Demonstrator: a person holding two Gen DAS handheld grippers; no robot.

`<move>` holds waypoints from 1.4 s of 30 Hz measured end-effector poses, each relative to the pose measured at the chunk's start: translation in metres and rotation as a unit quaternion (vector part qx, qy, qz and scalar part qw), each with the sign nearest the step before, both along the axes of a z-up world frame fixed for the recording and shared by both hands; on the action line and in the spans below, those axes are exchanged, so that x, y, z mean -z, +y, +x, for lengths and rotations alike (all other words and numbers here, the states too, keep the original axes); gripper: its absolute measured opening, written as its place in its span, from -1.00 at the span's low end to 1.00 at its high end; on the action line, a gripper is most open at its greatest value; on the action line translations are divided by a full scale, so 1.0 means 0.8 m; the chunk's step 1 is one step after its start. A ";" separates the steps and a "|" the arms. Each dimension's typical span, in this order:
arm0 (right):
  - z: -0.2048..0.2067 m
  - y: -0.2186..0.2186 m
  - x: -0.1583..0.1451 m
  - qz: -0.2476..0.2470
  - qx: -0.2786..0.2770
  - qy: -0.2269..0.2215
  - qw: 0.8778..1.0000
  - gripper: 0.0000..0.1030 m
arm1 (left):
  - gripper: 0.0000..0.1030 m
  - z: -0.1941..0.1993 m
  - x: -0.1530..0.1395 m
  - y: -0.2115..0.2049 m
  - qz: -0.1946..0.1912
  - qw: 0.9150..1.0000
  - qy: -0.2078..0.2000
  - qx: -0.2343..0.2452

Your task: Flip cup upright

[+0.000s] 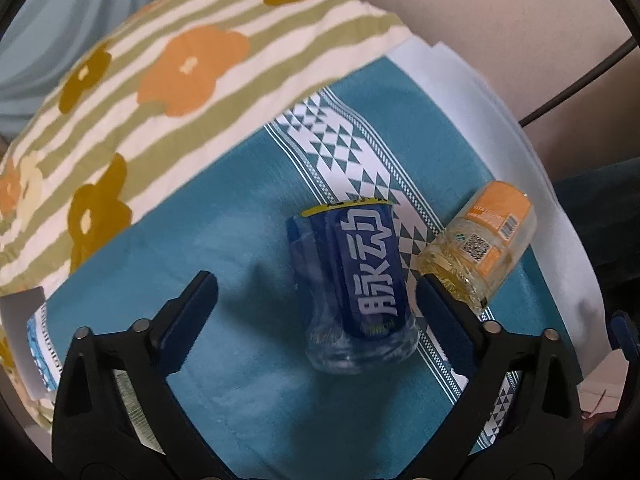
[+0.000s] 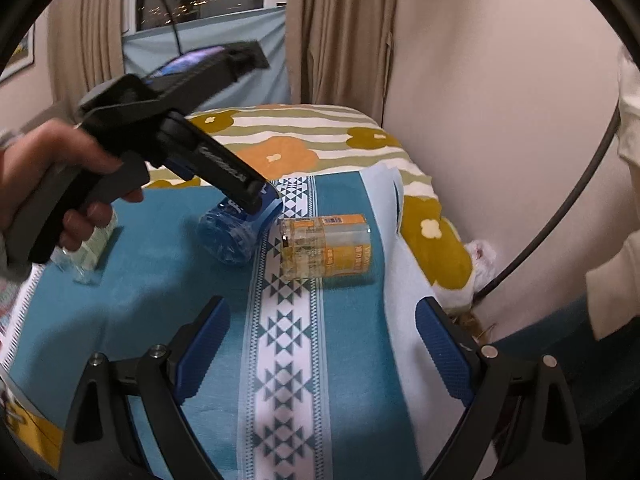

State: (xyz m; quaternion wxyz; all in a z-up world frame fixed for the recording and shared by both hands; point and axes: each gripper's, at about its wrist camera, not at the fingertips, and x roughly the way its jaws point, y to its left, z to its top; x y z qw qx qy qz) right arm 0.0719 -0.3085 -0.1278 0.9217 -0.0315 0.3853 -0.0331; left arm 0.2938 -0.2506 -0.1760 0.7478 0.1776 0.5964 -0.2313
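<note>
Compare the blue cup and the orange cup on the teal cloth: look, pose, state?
Label: the blue cup wears a dark blue wrap with white characters; the orange cup has orange labels, a barcode and a QR code.
Position: the blue cup lies between the open left tongs; the orange cup lies outside them, beside one finger.
Right tongs: open, short of both.
Shared: clear plastic, both on their sides on the teal cloth.

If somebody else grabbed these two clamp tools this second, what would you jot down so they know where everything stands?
Left gripper: open, straddling the blue-label cup, not gripping it.
Right gripper: open, empty, held back over the teal cloth.
Blue-label cup lies on its side; orange-label cup lies on its side just beside it.
A third clear cup is half hidden behind the hand.
Done: nothing flipped yet.
Left: close on the blue-label cup and stand it up.
</note>
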 end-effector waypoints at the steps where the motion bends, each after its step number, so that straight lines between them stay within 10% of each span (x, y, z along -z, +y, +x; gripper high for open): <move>1: 0.000 -0.001 0.001 -0.002 -0.002 0.000 1.000 0.79 | 0.99 0.001 0.004 -0.002 0.004 1.000 0.005 0.003; 9: 0.005 -0.013 0.014 0.020 -0.002 0.011 1.000 0.79 | 0.77 -0.001 0.025 -0.018 0.025 0.999 0.034 0.010; 14: 0.005 -0.018 0.017 0.024 -0.004 0.013 1.000 0.79 | 0.28 -0.001 0.034 -0.020 0.029 0.998 0.047 0.012; 42: -0.003 0.020 0.010 0.046 -0.033 0.008 0.998 0.79 | 0.27 -0.119 0.003 0.087 0.005 0.998 0.032 -0.054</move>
